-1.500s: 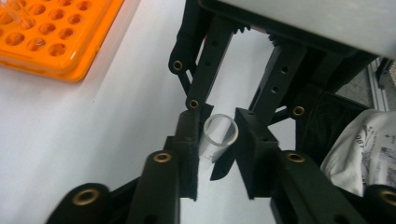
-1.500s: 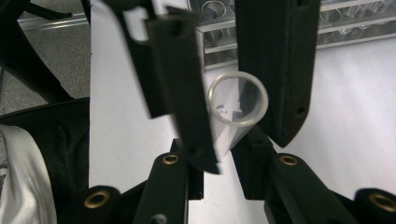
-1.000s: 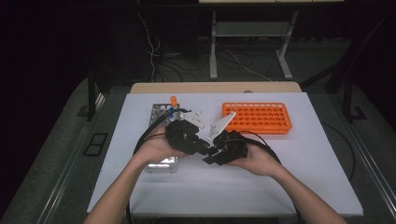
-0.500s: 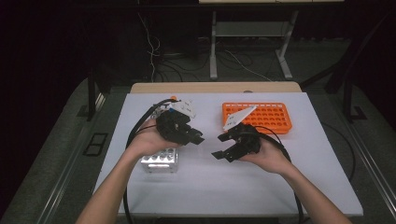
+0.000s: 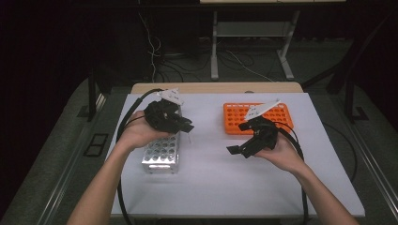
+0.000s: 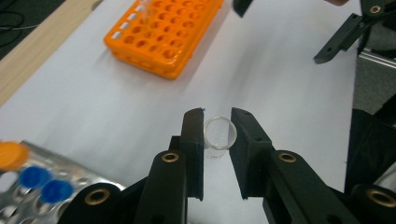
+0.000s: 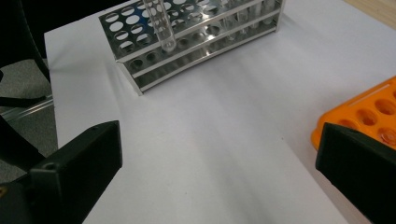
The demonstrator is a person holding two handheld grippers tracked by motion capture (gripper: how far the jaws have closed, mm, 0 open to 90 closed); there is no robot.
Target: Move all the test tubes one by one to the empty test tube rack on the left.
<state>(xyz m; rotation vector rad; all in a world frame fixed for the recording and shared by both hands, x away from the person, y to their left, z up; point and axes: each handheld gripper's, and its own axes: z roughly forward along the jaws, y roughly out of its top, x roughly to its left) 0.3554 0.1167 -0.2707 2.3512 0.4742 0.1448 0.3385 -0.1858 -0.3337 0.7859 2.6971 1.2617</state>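
Observation:
My left gripper [image 5: 184, 127] [image 6: 217, 115] is shut on a clear, uncapped test tube [image 6: 219, 133] [image 7: 161, 23]. It holds the tube over the near end of a metal tube rack [image 5: 162, 152] [image 7: 196, 32] at the table's left. The tube's rounded bottom hangs just above the rack's holes. My right gripper [image 5: 238, 138] [image 7: 219, 135] stands wide open with nothing between its jaws, a little in front of an orange tube rack [image 5: 277, 115] [image 6: 168, 32] [image 7: 369, 116].
Two blue-capped tubes [image 6: 44, 184] and an orange-capped one [image 6: 11, 154] stand in the metal rack [image 6: 28, 196]. A white sheet [image 5: 211, 178] covers the table. Cables trail from both grippers. Table legs and cords lie beyond the far edge.
The two grippers, close together at the table's middle a second ago, have drawn apart. The left one went left over the metal rack with the tube; the right one went right.

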